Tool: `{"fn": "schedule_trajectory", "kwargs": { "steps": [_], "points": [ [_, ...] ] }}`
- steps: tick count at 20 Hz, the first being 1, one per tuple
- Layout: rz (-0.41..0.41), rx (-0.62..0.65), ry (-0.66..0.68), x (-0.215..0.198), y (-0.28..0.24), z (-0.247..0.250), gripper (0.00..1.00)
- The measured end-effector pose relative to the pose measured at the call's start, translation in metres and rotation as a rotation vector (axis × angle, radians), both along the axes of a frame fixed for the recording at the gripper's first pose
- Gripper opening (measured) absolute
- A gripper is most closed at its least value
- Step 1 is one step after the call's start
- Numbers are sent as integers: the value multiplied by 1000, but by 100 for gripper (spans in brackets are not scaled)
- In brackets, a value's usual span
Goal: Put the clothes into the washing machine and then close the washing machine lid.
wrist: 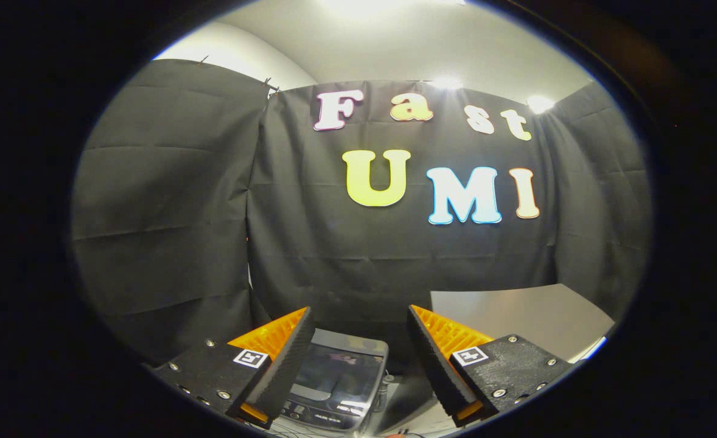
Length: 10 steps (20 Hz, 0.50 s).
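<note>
Grey washing machine [337, 380], dark glossy lid shut, low between the jaws

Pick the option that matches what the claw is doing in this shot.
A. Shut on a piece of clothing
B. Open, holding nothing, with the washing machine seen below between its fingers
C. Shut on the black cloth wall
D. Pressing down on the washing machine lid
B: the claw stands open with a wide gap and nothing in it, and the washing machine shows below, between its fingers.
</note>
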<state>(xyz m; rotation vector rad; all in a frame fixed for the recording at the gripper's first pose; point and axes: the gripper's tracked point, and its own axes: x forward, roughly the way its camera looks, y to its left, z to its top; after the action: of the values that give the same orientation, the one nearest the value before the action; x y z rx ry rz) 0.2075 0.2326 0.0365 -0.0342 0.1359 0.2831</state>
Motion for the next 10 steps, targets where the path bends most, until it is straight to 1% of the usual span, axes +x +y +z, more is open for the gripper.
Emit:
{"fn": "schedule_trajectory", "kwargs": {
  "steps": [5,10],
  "points": [
    [-42,-1,-9,-26,-77,16,94],
    [-103,-13,-33,-46,-152,30,94]
  ]
}}
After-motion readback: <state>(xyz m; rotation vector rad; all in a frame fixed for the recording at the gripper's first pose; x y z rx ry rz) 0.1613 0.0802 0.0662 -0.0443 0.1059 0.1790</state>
